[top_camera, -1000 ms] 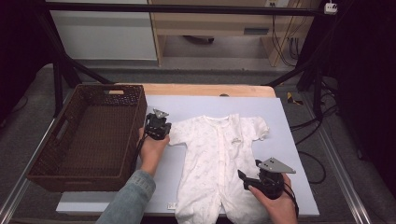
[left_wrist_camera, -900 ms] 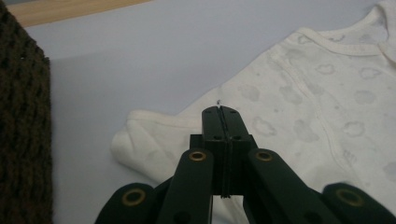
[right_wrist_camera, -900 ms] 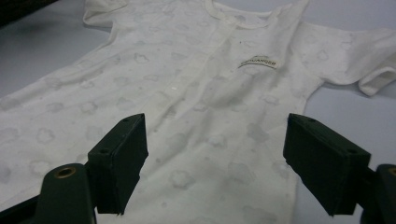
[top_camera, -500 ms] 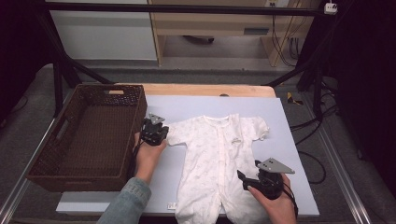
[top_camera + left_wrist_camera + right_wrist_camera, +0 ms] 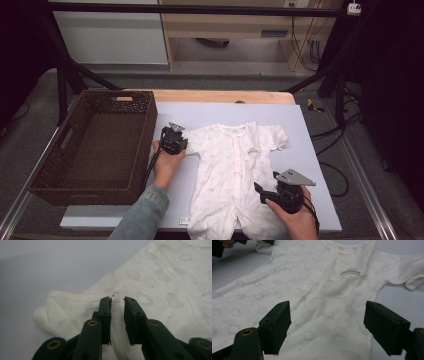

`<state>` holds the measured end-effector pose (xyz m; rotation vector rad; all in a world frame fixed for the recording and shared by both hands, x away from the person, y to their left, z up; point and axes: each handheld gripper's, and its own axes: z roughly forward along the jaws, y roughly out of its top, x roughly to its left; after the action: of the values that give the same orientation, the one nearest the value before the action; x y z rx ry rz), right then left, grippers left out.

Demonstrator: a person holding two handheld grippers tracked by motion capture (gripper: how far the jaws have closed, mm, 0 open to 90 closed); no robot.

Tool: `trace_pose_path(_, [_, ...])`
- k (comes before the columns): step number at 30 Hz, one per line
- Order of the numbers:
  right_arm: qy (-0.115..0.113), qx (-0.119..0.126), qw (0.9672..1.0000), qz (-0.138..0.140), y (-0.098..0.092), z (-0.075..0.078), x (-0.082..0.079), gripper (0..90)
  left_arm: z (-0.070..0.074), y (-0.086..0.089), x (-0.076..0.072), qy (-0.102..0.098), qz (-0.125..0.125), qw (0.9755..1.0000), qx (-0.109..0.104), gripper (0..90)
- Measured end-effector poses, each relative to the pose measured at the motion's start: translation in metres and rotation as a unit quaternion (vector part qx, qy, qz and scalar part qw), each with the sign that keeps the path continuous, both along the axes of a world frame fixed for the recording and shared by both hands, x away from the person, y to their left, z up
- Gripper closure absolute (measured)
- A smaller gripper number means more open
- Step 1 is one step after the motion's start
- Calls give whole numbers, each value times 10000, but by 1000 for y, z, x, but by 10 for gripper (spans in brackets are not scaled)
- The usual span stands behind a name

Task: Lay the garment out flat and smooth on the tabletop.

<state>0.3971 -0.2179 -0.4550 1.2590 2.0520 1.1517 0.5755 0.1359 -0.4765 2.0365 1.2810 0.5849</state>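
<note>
L gripper (image 5: 117,302) has just been opening, sleeve (image 5: 75,312) fold between its pads, barely pinched; lift clear w/o snagging. R gripper (image 5: 329,322) spread wide over the romper (image 5: 230,175) (nothing held).

A romper (image 5: 235,175) lies spread flat on a mat (image 5: 300,135) that covers the table (image 5: 220,96), neck toward the far edge, legs toward the person. A basket (image 5: 95,145) stands left of it, partly on the mat. The left gripper (image 5: 173,140) sits at the romper's left sleeve (image 5: 62,312), between basket and romper. The right gripper (image 5: 272,192) hovers at its right leg.
</note>
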Motion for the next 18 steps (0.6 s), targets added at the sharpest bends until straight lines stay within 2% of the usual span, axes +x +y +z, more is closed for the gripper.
trace_pose_path(2, [2, -1, 10000, 3, 0, 0, 0, 225, 1, 1, 0, 16, -30, 10000, 64, 860])
trace_pose_path(4, [2, -3, 10000, 3, 0, 0, 0, 225, 3, 3, -2, 5, 61, 10000, 33, 888])
trace_pose_path(7, [-3, -7, 10000, -2, -1, 0, 0, 225, 6, 9, -10, -163, 235, 9996, -48, 891])
trace_pose_path(13, [5, -2, 10000, -10, 0, 1, 0, 225, 10, 21, -35, -414, 545, 9975, -170, 890])
trace_pose_path(16, [-2, -2, 10000, -14, 0, 1, -1, 224, 8, 24, -45, -425, 640, 9969, -156, 879])
trace_pose_path(18, [5, -5, 10000, -15, 0, 1, -1, 224, 7, 25, -49, -387, 691, 9967, -177, 841])
